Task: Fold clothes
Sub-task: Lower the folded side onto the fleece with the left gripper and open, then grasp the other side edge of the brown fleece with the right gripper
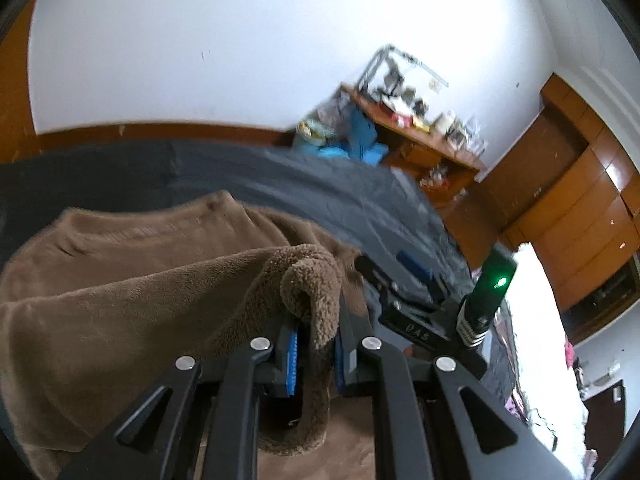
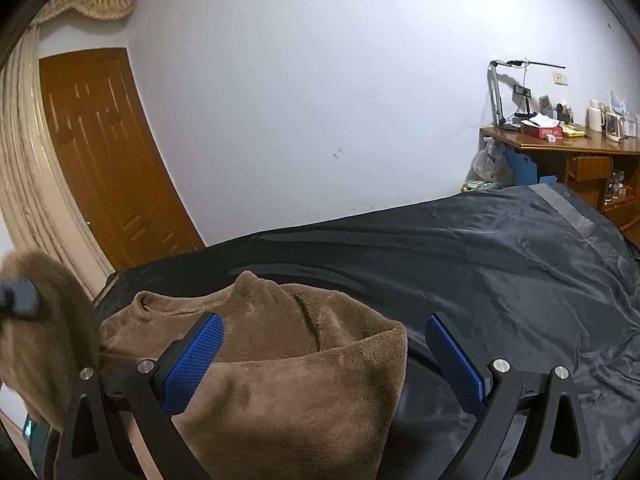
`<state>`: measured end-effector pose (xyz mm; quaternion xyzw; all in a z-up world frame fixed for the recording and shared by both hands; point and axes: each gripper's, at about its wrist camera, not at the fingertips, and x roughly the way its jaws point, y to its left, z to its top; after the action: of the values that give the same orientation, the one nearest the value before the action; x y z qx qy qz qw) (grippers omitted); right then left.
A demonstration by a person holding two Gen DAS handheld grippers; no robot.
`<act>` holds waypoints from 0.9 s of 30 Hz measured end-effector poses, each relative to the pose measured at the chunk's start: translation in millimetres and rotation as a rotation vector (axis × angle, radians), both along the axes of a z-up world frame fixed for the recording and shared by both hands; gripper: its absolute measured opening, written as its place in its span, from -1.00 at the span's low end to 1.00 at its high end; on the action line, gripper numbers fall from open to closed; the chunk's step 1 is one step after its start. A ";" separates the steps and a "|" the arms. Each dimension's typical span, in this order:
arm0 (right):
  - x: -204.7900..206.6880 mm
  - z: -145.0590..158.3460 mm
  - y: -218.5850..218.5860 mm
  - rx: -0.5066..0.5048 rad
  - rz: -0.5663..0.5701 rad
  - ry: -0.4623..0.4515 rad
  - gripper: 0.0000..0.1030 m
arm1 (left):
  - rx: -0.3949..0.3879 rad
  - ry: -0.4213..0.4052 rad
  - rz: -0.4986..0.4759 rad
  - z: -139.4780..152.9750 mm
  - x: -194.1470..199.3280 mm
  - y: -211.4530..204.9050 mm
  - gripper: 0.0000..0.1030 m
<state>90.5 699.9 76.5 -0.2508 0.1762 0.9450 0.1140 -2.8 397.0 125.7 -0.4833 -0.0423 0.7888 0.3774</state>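
Mid-fold: left tool [image 1: 316, 350] clamped on a doubled edge of the brown fleece garment [image 1: 132, 280], carrying it over the body spread on the dark-covered bed [image 2: 500, 252] ahead; right tool [image 2: 324, 360] wide, empty, above the garment; next, lay edge flat, let go.

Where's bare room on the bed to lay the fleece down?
Bare dark sheet runs from the brown fleece to the far wall and on toward the desk. Crowded on the fleece's side: left gripper clamps a fold, right gripper hangs open over it. Desk is cluttered.
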 end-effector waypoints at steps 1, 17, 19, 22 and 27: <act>-0.1 -1.0 1.1 0.000 -0.005 -0.004 0.98 | -0.002 -0.019 -0.005 -8.1 -2.3 5.9 -0.72; -8.7 -13.9 -1.4 0.029 -0.003 -0.073 0.98 | 0.043 -0.127 0.040 -45.7 -14.7 -31.3 0.61; -10.0 -14.7 -3.2 0.010 0.025 -0.072 0.98 | 0.056 -0.097 0.085 -40.6 -12.0 -54.8 0.61; -13.0 -18.1 -3.8 -0.099 0.115 -0.069 0.98 | 0.046 -0.031 0.187 -36.8 -8.6 -98.3 0.63; -21.6 -30.0 -8.8 -0.310 0.284 -0.099 0.98 | -0.009 0.010 0.416 -49.5 -7.3 -183.2 0.64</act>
<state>68.9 691.1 46.5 -0.3336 0.2765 0.8998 -0.0515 -10.2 213.8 76.2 -0.4618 -0.1359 0.8523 0.2044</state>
